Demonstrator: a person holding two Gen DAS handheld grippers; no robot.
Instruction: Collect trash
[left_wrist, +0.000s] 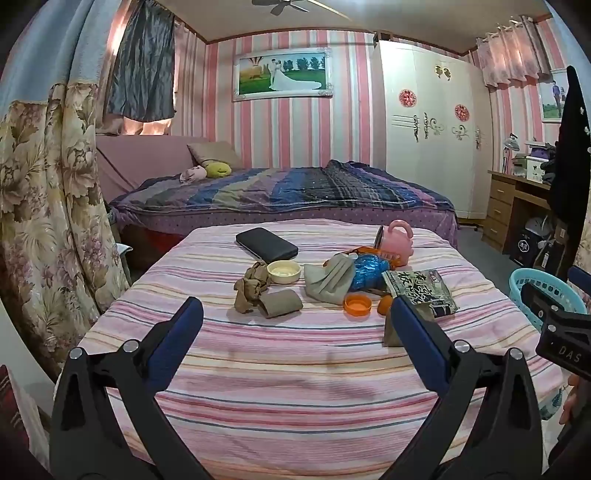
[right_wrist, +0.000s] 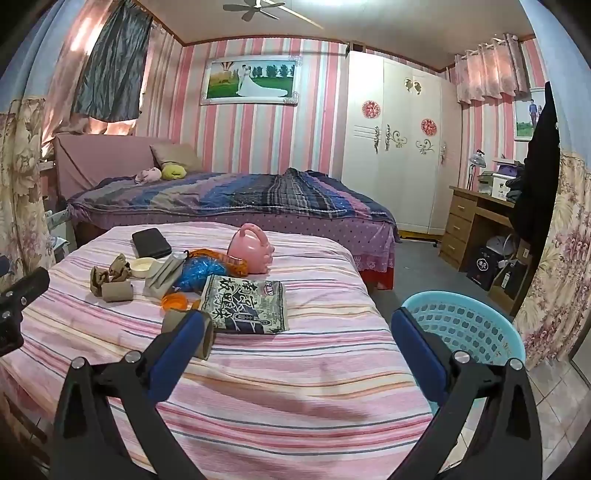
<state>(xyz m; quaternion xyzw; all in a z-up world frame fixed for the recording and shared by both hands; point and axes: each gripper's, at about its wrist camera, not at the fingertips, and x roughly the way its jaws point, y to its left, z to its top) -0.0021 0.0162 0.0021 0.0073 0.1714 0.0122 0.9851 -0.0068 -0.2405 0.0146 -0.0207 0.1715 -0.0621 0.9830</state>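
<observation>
Trash lies on a pink striped bed (left_wrist: 295, 369): crumpled brown paper (left_wrist: 251, 288), a cardboard roll (left_wrist: 282, 303), a cream lid (left_wrist: 283, 272), a grey packet (left_wrist: 328, 282), a blue foil wrapper (left_wrist: 369, 271), an orange cap (left_wrist: 357, 304) and a black printed packet (left_wrist: 421, 290), also in the right wrist view (right_wrist: 245, 304). A second cardboard roll (right_wrist: 184, 328) lies near the right gripper's left finger. My left gripper (left_wrist: 297, 314) is open and empty above the bed. My right gripper (right_wrist: 297, 326) is open and empty, near a blue basket (right_wrist: 465, 325).
A black case (left_wrist: 266, 243) and a pink watering can (left_wrist: 395, 242) lie at the bed's far side. A second bed (left_wrist: 280, 195), a white wardrobe (left_wrist: 424, 125) and a wooden desk (left_wrist: 513, 206) stand behind. Floral curtains (left_wrist: 44, 206) hang at the left.
</observation>
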